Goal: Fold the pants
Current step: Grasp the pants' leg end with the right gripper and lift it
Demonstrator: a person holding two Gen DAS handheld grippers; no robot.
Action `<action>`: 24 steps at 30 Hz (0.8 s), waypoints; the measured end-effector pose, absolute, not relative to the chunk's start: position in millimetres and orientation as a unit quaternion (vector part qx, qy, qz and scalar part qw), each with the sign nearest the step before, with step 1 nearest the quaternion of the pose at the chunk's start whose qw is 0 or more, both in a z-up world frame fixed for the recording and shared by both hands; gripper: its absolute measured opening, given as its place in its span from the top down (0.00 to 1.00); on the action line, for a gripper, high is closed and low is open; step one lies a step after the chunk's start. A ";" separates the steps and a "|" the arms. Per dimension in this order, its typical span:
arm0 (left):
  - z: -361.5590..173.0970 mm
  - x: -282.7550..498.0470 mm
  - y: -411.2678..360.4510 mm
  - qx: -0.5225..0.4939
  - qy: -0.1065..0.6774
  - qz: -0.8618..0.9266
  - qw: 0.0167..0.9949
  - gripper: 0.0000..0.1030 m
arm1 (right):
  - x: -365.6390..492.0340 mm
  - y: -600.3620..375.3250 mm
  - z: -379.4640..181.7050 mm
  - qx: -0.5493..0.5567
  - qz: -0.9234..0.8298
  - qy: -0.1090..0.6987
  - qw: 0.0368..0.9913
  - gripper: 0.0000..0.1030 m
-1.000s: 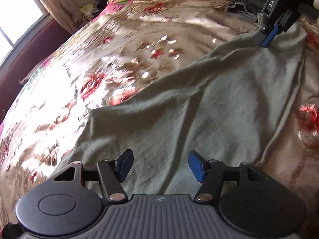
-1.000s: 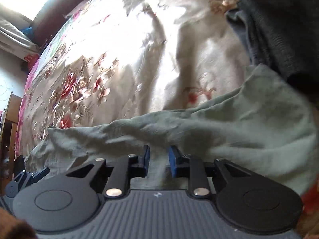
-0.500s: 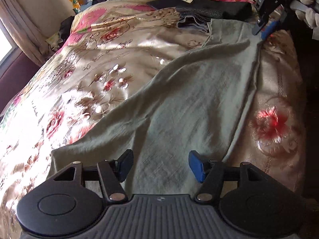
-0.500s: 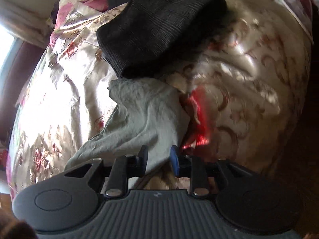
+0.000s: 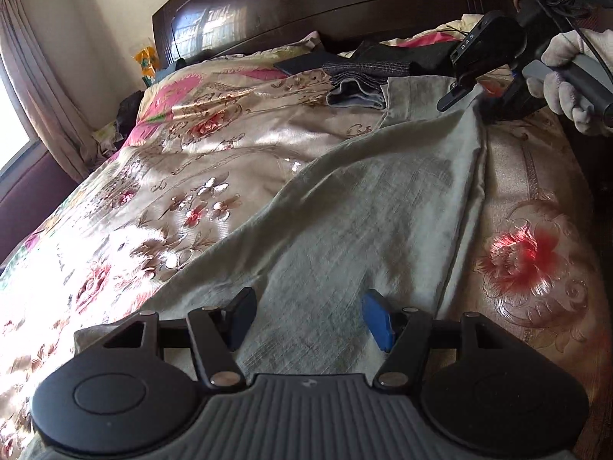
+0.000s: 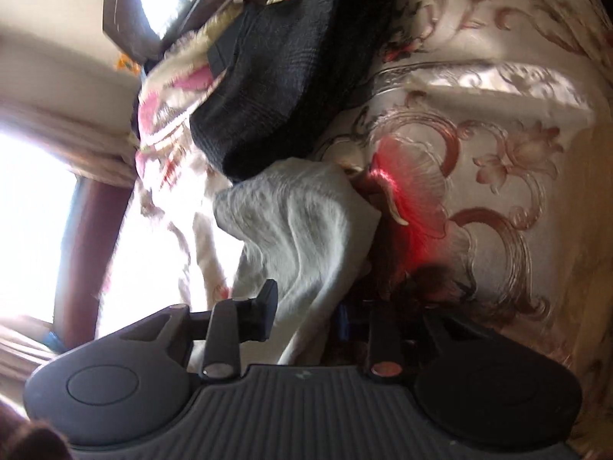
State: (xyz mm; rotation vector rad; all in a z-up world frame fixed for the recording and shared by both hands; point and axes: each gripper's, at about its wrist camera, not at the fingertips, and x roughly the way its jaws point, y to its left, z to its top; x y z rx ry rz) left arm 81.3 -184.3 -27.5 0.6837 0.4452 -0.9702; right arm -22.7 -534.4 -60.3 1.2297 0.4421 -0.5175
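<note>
The grey-green pants [image 5: 364,222] lie stretched lengthwise on a floral bedspread [image 5: 184,207]. My left gripper [image 5: 308,318] hovers open over their near end, with both pads clear of the cloth. At the far end, a gloved hand [image 5: 563,76] holds my right gripper [image 5: 473,101] low at the pants' edge. In the right wrist view a bunched fold of the pants [image 6: 302,230] runs between its jaws. Those jaws of the right gripper [image 6: 306,316] are closing and pinch the fold.
Folded dark clothes [image 5: 383,65] are stacked near the dark wooden headboard [image 5: 306,4], just beyond the pants. A black knit garment [image 6: 291,76] lies close to the right gripper. The bed's right edge [image 5: 582,199] drops off beside the pants. A curtain and window are at the left.
Both views swung up toward the headboard. The right gripper rolled and dropped from above the pants' far end onto its edge. The left gripper stayed open over the near end.
</note>
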 end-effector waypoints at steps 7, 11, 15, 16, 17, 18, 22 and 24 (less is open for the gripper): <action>-35.6 52.5 -193.5 0.364 0.164 -0.412 0.819 0.27 | -37.1 -546.7 -73.6 0.604 -0.204 0.071 0.767 0.87; -31.2 44.2 -204.7 0.364 0.187 -0.401 0.819 0.27 | -17.9 -557.9 -92.0 0.624 -0.187 0.089 0.753 0.86; -31.5 41.6 -217.7 0.348 0.208 -0.383 0.830 0.27 | -29.6 -560.6 -79.4 0.640 -0.154 0.085 0.748 0.95; -30.7 40.6 -219.7 0.344 0.210 -0.383 0.831 0.27 | -36.3 -560.5 -70.4 0.634 -0.150 0.070 0.756 0.95; -29.8 39.2 -221.2 0.342 0.209 -0.386 0.831 0.27 | -45.7 -558.2 -57.9 0.620 -0.148 0.052 0.769 0.95; -29.5 36.5 -222.5 0.339 0.205 -0.389 0.832 0.27 | -50.8 -555.3 -46.6 0.604 -0.145 0.038 0.783 0.95; -33.8 36.0 -229.3 0.334 0.202 -0.395 0.832 0.27 | -29.7 -546.2 -31.9 0.539 -0.189 0.102 0.814 0.95; -34.9 40.6 -230.2 0.327 0.213 -0.396 0.831 0.27 | -21.5 -541.4 -29.7 0.539 -0.193 0.110 0.812 0.95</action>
